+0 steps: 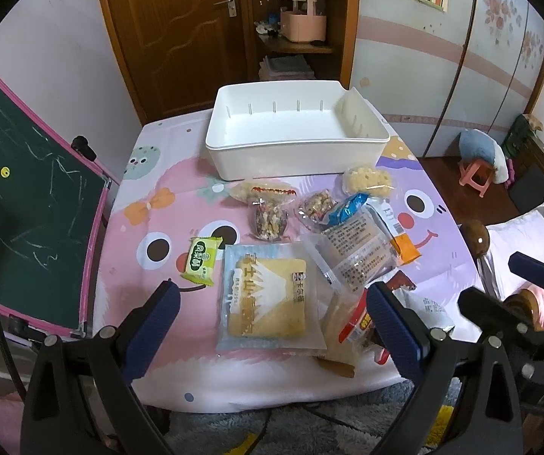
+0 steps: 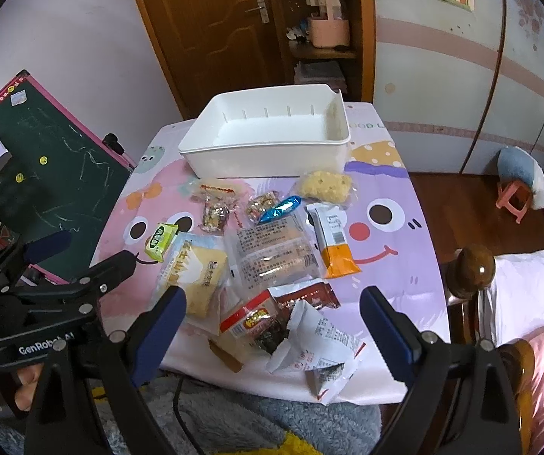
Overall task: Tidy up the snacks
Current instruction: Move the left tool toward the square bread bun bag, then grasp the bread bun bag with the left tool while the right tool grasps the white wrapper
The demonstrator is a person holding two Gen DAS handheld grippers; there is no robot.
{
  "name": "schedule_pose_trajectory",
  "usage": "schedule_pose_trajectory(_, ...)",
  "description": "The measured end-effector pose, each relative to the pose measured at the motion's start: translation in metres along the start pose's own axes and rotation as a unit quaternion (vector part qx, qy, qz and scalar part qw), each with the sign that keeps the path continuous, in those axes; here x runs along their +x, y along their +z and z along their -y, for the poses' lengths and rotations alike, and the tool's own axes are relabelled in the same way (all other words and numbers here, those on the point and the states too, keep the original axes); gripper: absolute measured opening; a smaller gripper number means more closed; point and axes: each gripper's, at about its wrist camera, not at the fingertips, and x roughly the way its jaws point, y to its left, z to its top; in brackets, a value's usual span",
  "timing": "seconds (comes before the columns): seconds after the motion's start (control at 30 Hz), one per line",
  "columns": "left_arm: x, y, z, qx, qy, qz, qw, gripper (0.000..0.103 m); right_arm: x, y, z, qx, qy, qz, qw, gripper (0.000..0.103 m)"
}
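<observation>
We hold the left gripper [image 1: 272, 322], black-framed with dark blue ribbed pads, above the near edge of the table, its jaws spread wide with nothing between the pads; under the gap lies a square toast slice in a clear and pale blue wrapper [image 1: 266, 299]. The right gripper [image 2: 274, 331] is just as wide apart and grips nothing, and it hangs over a crumpled white paper-like packet [image 2: 315, 345] and a red-labelled clear packet [image 2: 251, 316] at the table's near edge.

The snacks lie loose in a heap on the pink and lilac cartoon-printed tablecloth [image 1: 150, 223], none of them in the white rectangular plastic bin [image 1: 294, 129], which stands at the far end of the table with a bare floor. Just in front of the bin we see a pale yellow puffed cake in clear film [image 2: 325, 185], a long clear bag of light crackers [image 1: 262, 191] and two small clear bags of mixed nuts [image 1: 270, 222], near each other. A small lime-green sachet [image 1: 200, 259] lies apart on the left of the heap. In the middle a clear pack of biscuits with printed text [image 2: 272, 256] overlaps the toast slice, with a blue foil packet [image 2: 279, 208] touching its far edge and a white and orange bar wrapper [image 2: 334, 242] beside it on the right. A dark red wrapper [image 2: 310, 295] peeks out beneath the biscuit pack.

A green chalkboard with a pink frame [image 1: 29, 212] leans left of the table.
</observation>
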Motion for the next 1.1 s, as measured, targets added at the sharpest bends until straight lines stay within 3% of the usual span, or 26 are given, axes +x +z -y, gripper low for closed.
schedule_pose_trajectory(0.33,0.011,0.000,-0.007,-0.005,-0.005,-0.013,0.9999,0.098,0.009,0.005,0.027,0.016,-0.008,-0.023,1.000,0.094)
schedule_pose_trajectory(0.57,0.024,0.007,-0.041,-0.028,0.015,-0.004,0.9995,0.098,0.023,-0.002,0.052,0.026,-0.045,-0.044,0.998,0.094)
schedule_pose_trajectory(0.7,0.045,0.004,-0.056,-0.026,0.023,-0.028,0.9990,0.098,0.044,-0.013,0.061,0.017,-0.057,-0.079,0.995,0.094)
schedule_pose_trajectory(0.8,0.066,-0.002,-0.061,-0.024,0.017,-0.056,0.9980,0.098,0.061,-0.022,0.066,0.026,-0.040,-0.109,0.993,0.094)
schedule_pose_trajectory(1.1,0.148,-0.023,-0.036,-0.020,-0.059,-0.156,0.9858,0.098,0.102,-0.039,0.060,0.021,-0.006,-0.168,0.986,0.094)
